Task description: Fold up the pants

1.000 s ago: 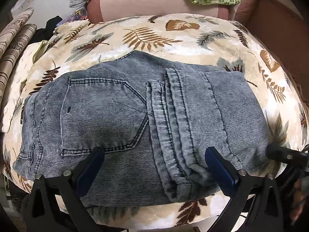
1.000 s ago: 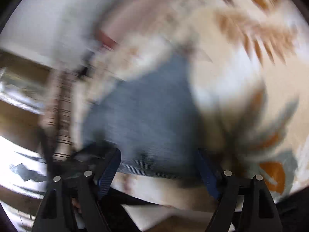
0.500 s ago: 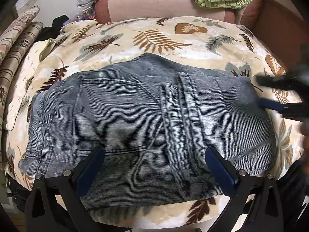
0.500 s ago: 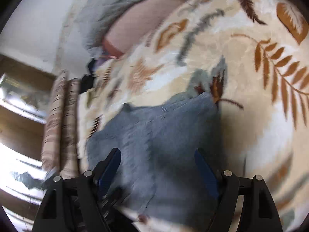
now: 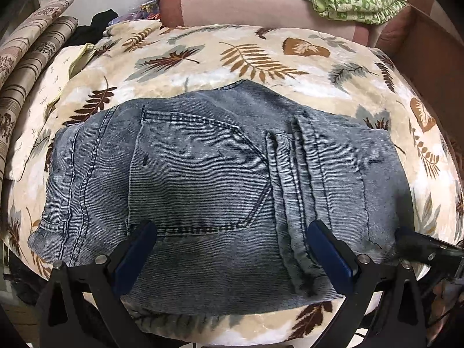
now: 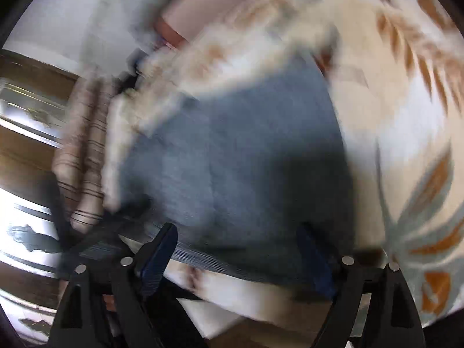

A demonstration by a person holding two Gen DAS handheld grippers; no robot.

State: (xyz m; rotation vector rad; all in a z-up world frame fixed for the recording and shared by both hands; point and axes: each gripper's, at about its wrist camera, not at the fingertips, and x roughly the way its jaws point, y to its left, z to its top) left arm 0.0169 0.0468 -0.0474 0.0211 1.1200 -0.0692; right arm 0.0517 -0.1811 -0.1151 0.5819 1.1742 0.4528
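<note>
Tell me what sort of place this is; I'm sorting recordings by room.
Probably a bedroom or living room at home. The jeans lie on a leaf-print blanket over soft furniture, with a pink cushion and a green cloth heaped behind.

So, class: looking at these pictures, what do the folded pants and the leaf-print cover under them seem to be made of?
Pants: most likely denim, faded grey-blue and matte; fine ribbed weave, dark double topstitching and a stitched back pocket show.
Leaf-print cover: probably a plush fleece or velour blanket; its pile has a soft sheen and a slightly crushed surface. The fibre itself cannot be told.
</note>
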